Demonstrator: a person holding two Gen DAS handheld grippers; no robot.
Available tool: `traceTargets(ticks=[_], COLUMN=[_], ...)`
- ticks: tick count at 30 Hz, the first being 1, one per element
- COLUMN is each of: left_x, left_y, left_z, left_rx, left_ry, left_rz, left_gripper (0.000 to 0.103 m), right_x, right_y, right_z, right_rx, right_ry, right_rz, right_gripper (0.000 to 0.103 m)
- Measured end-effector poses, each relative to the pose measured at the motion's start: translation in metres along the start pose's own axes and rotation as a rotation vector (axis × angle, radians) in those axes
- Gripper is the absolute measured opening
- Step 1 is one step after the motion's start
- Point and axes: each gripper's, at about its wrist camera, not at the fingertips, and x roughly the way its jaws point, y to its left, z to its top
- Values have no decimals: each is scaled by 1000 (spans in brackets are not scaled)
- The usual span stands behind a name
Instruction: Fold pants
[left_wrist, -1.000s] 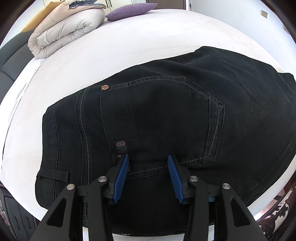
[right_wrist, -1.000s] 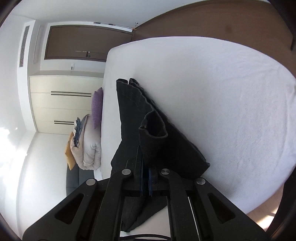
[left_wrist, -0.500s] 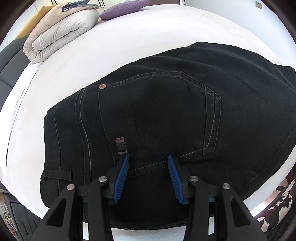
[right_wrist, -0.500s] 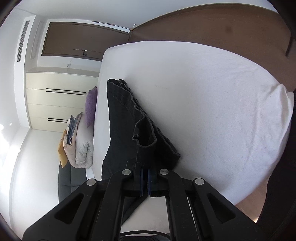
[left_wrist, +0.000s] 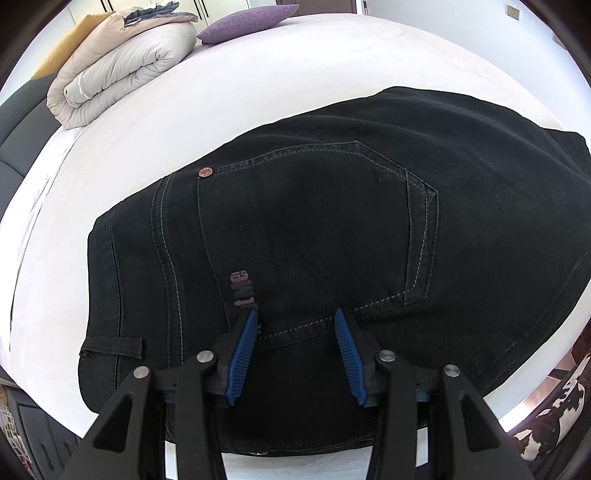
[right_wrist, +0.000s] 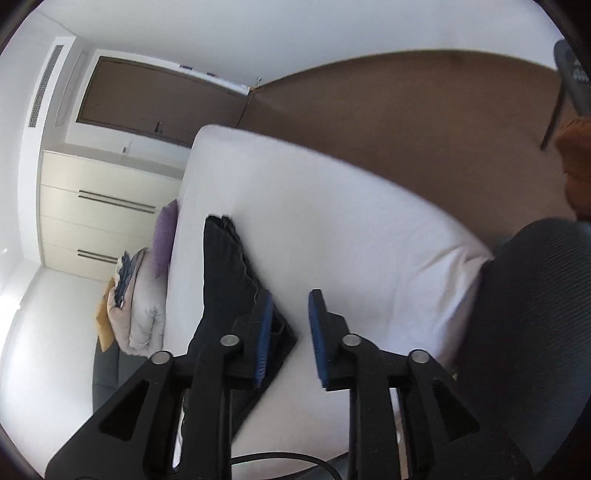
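Note:
The black jeans (left_wrist: 317, 236) lie folded flat on the white bed (left_wrist: 258, 70), back pocket and copper rivet facing up. My left gripper (left_wrist: 295, 314) is open and empty, hovering just above the jeans near the pocket's lower seam. In the right wrist view the jeans (right_wrist: 225, 280) lie as a dark folded strip on the bed (right_wrist: 332, 229). My right gripper (right_wrist: 291, 299) is open and empty, its left finger beside the jeans' near corner.
A rolled beige duvet (left_wrist: 118, 70) and a purple pillow (left_wrist: 247, 18) lie at the far end of the bed. A dark chair back (right_wrist: 532, 332) stands at the right of the right wrist view. Wardrobe doors (right_wrist: 96, 206) are beyond the bed.
My right gripper has opened and let go of the jeans' edge, which has dropped flat onto the bed, and it has drawn back. My left gripper has stayed open, barely moving.

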Motion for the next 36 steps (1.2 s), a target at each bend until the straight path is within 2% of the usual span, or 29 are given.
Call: traceTargets(ticks=[1,3,4,7,9,11,12,15,16,21,23,25,27,29,36], left_x=[0,0,0,-1,-1,-1,-1,-1,-1,-1,-1,-1,0,0,1], left_y=[2,4,4,7,7,8,8,8,9,11,12,12,13,13,12], left_z=[-1,-3,-3,-6,-7,-8,-9,-11,-11,-14,-15,-15,-16,-16,-14], left_rx=[-5,-15,-17,-24,-31,-33,-33,-33,-34,-38,-38,-38,-38,-39,-42], left_ry=[-4,-12,-16,-26,-33,-39,-42,-49,-51,-60,-61,-63,-64,-64,-65], left_rz=[-6,-12,-12,-11,-12,-11,-11,-12,-14,-20,-23,-25,-25,-25,-22], left_gripper=[47,47,47,47,47,47,47,47,47,47,47,47,47,47,47], right_x=[-8,-12,-9,27,65,104,119,156,164,188,193,200,211,211,213], right_y=[8,37,54,112,147,166,170,177,175,165,137,126,122,117,108], right_z=[2,-4,-11,-53,-98,-146,-164,-209,-217,-238,-240,-247,-261,-261,-256], right_rx=[-20,-103,-140,-229,-247,-213,-190,-164,-166,-160,-143,-114,-88,-85,-56], right_ry=[-18,-22,0,184,398,595,662,796,815,845,861,870,861,850,845], right_rz=[12,42,84,267,375,394,391,333,320,246,209,178,184,207,195], right_gripper=[48,66,71,72,70,68,62,58,54,54,54,54,54,54,52])
